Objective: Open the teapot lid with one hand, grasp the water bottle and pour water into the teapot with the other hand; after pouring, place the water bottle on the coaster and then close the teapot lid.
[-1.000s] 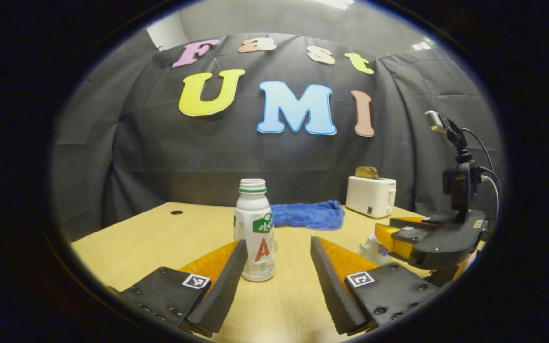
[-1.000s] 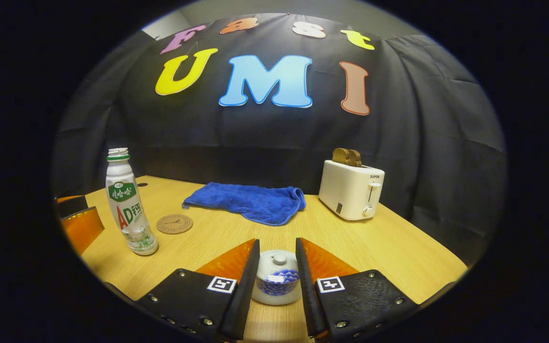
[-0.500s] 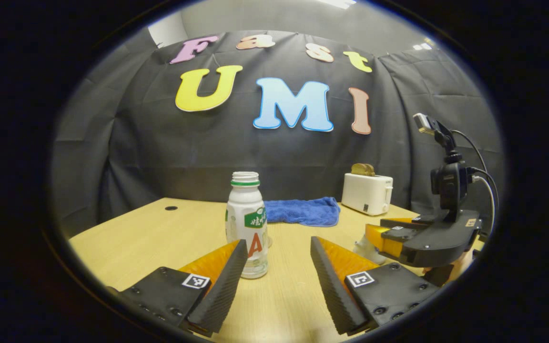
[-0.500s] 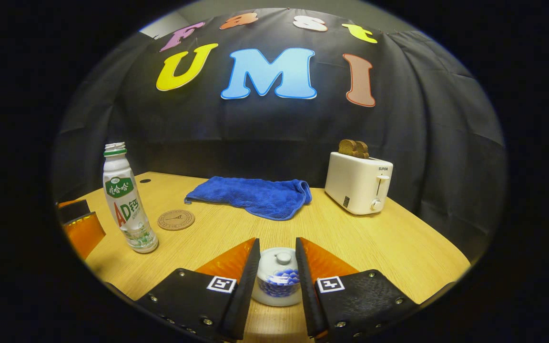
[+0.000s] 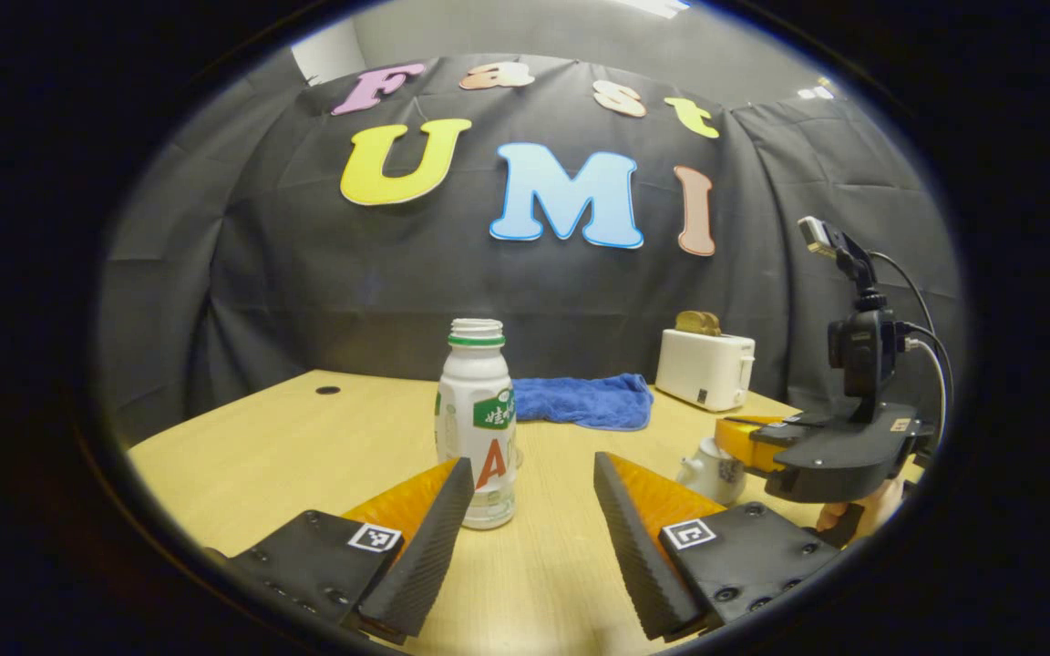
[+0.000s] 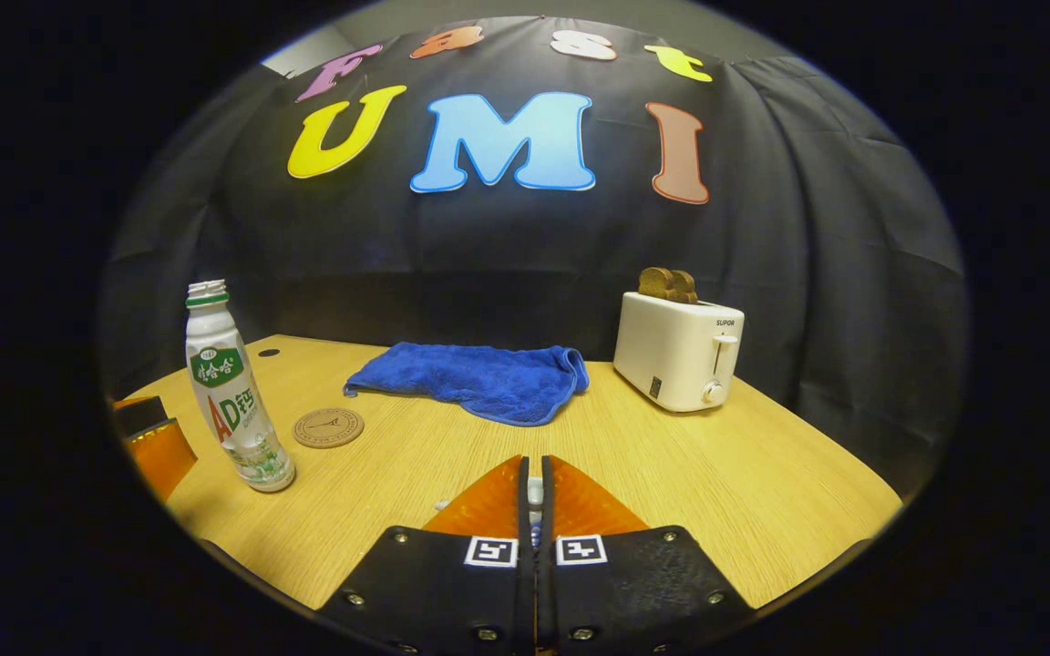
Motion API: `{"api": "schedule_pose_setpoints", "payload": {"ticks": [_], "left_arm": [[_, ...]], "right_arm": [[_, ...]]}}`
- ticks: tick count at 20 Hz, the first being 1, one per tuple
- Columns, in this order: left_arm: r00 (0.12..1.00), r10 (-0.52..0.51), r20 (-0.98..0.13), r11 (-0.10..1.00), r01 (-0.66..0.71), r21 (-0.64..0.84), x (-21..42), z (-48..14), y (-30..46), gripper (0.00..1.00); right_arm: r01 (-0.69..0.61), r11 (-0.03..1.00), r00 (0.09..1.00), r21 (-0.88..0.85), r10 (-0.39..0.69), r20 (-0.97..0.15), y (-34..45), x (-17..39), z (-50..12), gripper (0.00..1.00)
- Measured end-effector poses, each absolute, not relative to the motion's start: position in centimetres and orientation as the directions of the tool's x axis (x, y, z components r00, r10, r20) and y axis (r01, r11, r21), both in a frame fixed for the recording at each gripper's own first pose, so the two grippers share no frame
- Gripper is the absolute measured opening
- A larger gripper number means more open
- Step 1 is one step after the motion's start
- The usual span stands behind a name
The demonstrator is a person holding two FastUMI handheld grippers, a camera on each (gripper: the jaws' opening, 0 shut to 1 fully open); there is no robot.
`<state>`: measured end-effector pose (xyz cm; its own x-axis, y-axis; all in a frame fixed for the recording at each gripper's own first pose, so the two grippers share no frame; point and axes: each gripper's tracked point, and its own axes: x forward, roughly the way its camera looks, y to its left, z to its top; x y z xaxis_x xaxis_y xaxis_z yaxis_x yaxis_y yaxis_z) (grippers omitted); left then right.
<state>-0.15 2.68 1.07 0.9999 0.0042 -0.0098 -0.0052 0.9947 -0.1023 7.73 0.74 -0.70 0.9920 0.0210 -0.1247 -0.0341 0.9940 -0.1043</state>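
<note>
A capless white bottle (image 5: pixel 478 419) with a green label stands upright on the wooden table (image 5: pixel 288 446), just ahead of my left gripper (image 5: pixel 532 466), which is open and apart from it. The bottle (image 6: pixel 226 387) also shows at the left of the right gripper view, with a round cork coaster (image 6: pixel 328 426) to its right. My right gripper (image 6: pixel 534 466) is shut over the teapot's lid, a white sliver of which shows between its fingers. In the left gripper view the small white teapot (image 5: pixel 712 469) sits under that gripper (image 5: pixel 762 446).
A blue towel (image 6: pixel 475 378) lies at the back middle of the table. A white toaster (image 6: pixel 678 351) with bread in it stands at the back right. Part of the left gripper (image 6: pixel 156 437) shows at the left edge beside the bottle.
My right gripper's fingers have come together over the teapot's lid and now cover the pot. The left gripper has stayed open near the bottle, shifting only slightly.
</note>
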Motion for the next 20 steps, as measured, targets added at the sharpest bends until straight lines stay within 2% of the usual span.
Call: {"api": "schedule_pose_setpoints", "payload": {"ticks": [7,13,14,17,18,20], "left_arm": [[0.999,0.022,-0.029,0.994,-0.024,-0.105,0.3,0.1,3.5,0.94],[0.998,0.027,-0.052,0.994,-0.032,-0.107,0.8,-1.0,3.7,0.94],[0.998,0.030,-0.057,0.994,-0.036,-0.103,1.0,-1.2,3.7,0.89],[0.997,0.049,-0.062,0.995,-0.054,-0.080,1.3,-1.3,4.3,0.89],[0.997,0.056,-0.060,0.996,-0.060,-0.069,1.4,-1.4,4.5,0.94],[0.996,0.068,-0.049,0.996,-0.070,-0.052,2.0,-1.1,4.8,0.94]], "right_arm": [[-0.046,0.998,0.994,-0.051,0.041,-0.100,0.7,7.4,0.7,0.01],[-0.024,0.999,0.999,-0.035,0.023,-0.031,-0.9,7.3,3.3,0.01],[-0.016,1.000,1.000,-0.025,0.015,-0.019,-1.4,7.4,3.8,0.01],[0.010,1.000,1.000,0.004,-0.010,0.006,-3.1,7.9,4.5,0.01],[0.017,1.000,1.000,0.014,-0.017,0.009,-3.6,8.1,4.4,0.01],[0.031,0.999,0.999,0.033,-0.031,0.013,-4.8,8.5,4.4,0.01]]}}
